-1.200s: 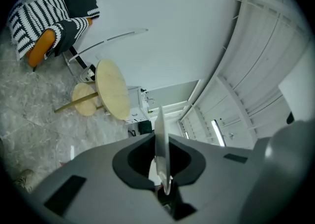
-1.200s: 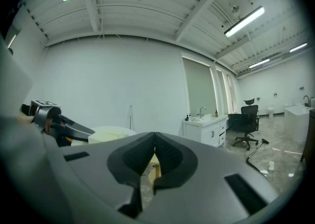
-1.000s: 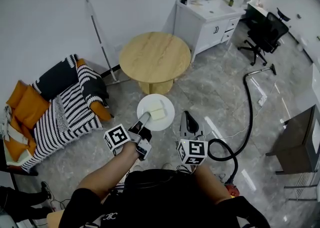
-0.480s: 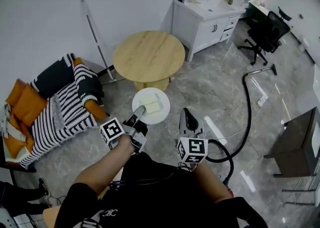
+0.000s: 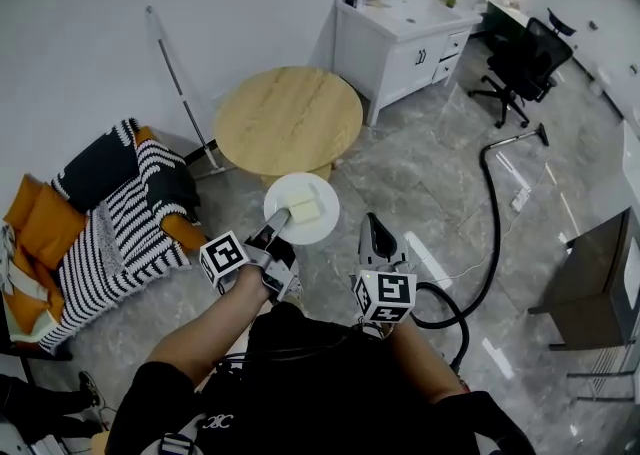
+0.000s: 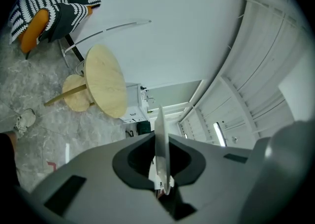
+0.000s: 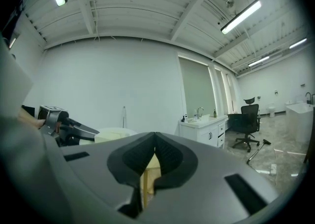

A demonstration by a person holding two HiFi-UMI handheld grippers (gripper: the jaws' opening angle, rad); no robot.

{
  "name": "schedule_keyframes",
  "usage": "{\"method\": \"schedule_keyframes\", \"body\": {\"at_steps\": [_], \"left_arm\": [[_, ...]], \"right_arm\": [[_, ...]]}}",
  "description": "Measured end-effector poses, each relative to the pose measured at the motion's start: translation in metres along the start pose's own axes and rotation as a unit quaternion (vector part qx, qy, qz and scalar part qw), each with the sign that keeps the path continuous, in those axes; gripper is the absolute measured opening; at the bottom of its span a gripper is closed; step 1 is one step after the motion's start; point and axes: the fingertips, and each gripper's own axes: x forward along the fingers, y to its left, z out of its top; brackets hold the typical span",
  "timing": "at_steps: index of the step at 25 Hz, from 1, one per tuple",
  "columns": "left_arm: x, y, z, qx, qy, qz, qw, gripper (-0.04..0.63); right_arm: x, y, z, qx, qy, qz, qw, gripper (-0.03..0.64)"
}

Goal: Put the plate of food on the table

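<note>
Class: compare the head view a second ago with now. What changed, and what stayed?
The plate in the left gripper has come closer to the round table: its far rim now meets the table's near edge in the picture. The right gripper came along. Unchanged: the left jaws clamp the plate's rim, the food lies on it, and the right gripper is shut and empty.

the head view is looking steeply down; both gripper views are looking level along their jaws, the left sharing the tabletop (image 5: 288,120), the right the sink cabinet (image 7: 202,128).
</note>
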Motion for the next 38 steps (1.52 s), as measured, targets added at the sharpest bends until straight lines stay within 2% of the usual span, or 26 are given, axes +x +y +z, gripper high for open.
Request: {"method": "schedule_keyframes", "body": {"at_steps": [4, 9, 17, 21, 26, 38], "left_arm": [[0.017, 0.009, 0.022, 0.002, 0.011, 0.008, 0.9999, 0.027], [0.038, 0.015, 0.043, -0.007, 0.009, -0.004, 0.9999, 0.026], [0.077, 0.047, 0.085, -0.024, 0.023, 0.006, 0.9994, 0.028], [0.078, 0.056, 0.095, -0.024, 0.018, 0.012, 0.9995, 0.028], [0.118, 0.082, 0.149, -0.022, 0.008, 0.017, 0.9996, 0.028], [0.125, 0.115, 0.153, -0.047, 0.001, 0.035, 0.9983, 0.028]], "right_arm": [[0.027, 0.001, 0.009, -0.009, -0.009, -0.008, 1.0, 0.008], [0.051, -0.005, 0.007, -0.008, -0.007, -0.024, 1.0, 0.008], [0.116, -0.006, -0.001, 0.001, 0.009, -0.029, 1.0, 0.008], [0.123, 0.0, -0.005, -0.009, 0.014, -0.021, 1.0, 0.008], [0.189, 0.004, -0.013, -0.021, 0.027, -0.019, 0.999, 0.008], [0.212, 0.009, -0.039, -0.006, 0.063, -0.006, 0.998, 0.008]]}}
